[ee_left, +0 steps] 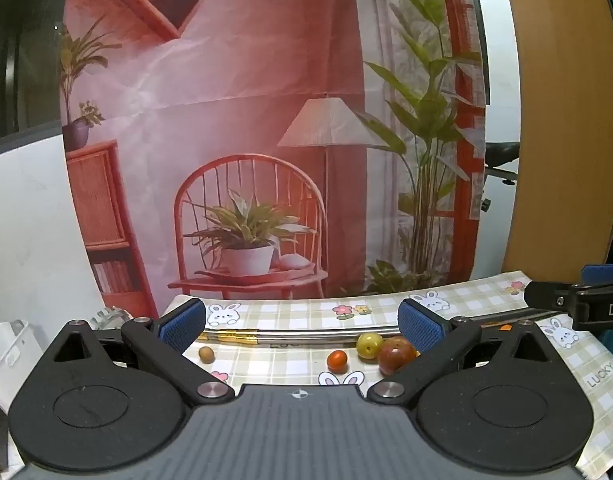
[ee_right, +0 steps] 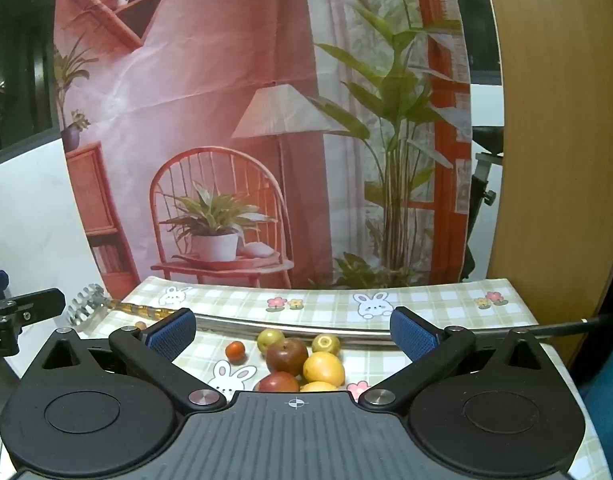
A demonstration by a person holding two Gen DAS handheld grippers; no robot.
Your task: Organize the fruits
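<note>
1. While both grippers hover spread wide with nothing between their blue pads, the left gripper point(ee_left: 302, 326) and the right gripper point(ee_right: 292, 330) sit low in their frames, facing fruit on the checked tablecloth point(ee_right: 326, 300).
2. Lower centre of the right wrist view holds the main cluster: a dark red apple point(ee_right: 286, 356), a second red fruit point(ee_right: 278, 382) partly hidden by the gripper body, an orange point(ee_right: 323, 368) touching the apple, and a sliver of another orange fruit point(ee_right: 318, 387).
3. Behind them lie two small yellow-green fruits point(ee_right: 270, 339) point(ee_right: 325, 343); a small red-orange fruit point(ee_right: 235, 350) sits apart to the left.
4. One small brown fruit point(ee_left: 206, 355) lies alone at lower left of the left wrist view.
5. Visible count: about eight.
6. Judging by shape, all are round, firm and smooth, so likely to roll; grip across the widest middle, gently for the small ones.
</note>
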